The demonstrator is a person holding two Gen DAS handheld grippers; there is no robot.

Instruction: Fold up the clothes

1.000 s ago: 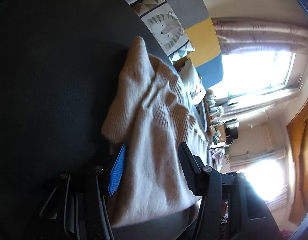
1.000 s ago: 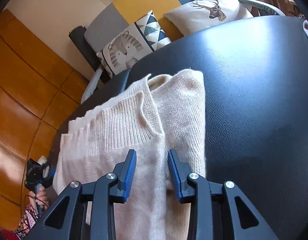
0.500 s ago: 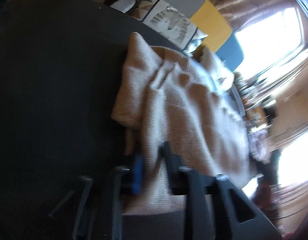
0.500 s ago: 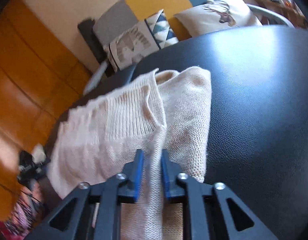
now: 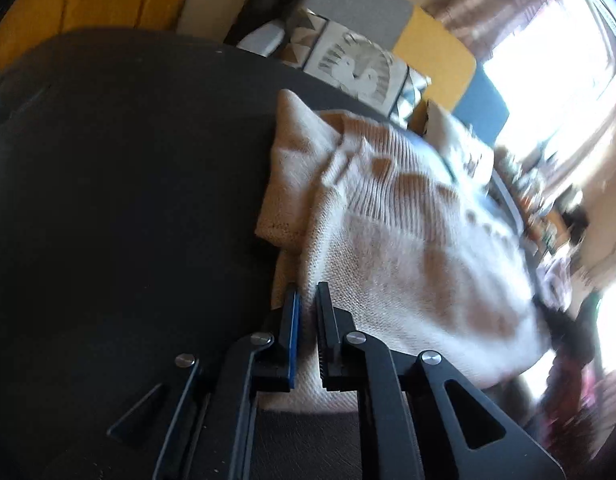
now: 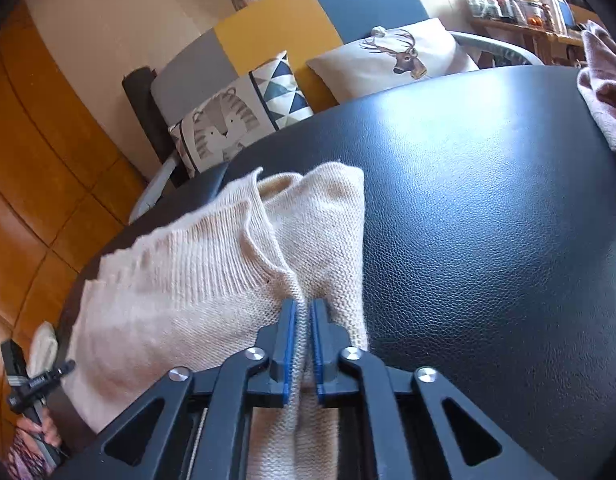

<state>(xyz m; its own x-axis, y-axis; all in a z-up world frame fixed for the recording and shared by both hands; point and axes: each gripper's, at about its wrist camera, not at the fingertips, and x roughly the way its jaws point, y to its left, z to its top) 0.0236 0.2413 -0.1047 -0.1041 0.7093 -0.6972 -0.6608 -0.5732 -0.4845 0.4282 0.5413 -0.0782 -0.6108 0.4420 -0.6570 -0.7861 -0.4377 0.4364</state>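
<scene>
A cream knitted sweater (image 5: pixel 387 232) lies partly folded on a black leather table (image 5: pixel 128 200). My left gripper (image 5: pixel 308 300) is shut on the sweater's near edge, and the cloth bunches up and rises from the pinch. In the right wrist view the same sweater (image 6: pixel 196 288) spreads left, with a folded sleeve part (image 6: pixel 331 216) lying beside it. My right gripper (image 6: pixel 303 308) is shut on a ridge of the knit between the body and that folded part. The other hand-held gripper (image 6: pixel 32 384) shows at the lower left, held by a hand.
A pink garment (image 6: pixel 603 92) lies at the table's (image 6: pixel 487 200) far right edge. Behind the table stands a sofa with a tiger cushion (image 6: pixel 224 128) and a deer cushion (image 6: pixel 395 60). A cluttered wooden shelf (image 6: pixel 523 12) and bright windows (image 5: pixel 547 60) lie beyond.
Both grippers have gone from open around the sweater to shut on it. The left view has swung, and the cloth now lifts and bunches at both pinches.
</scene>
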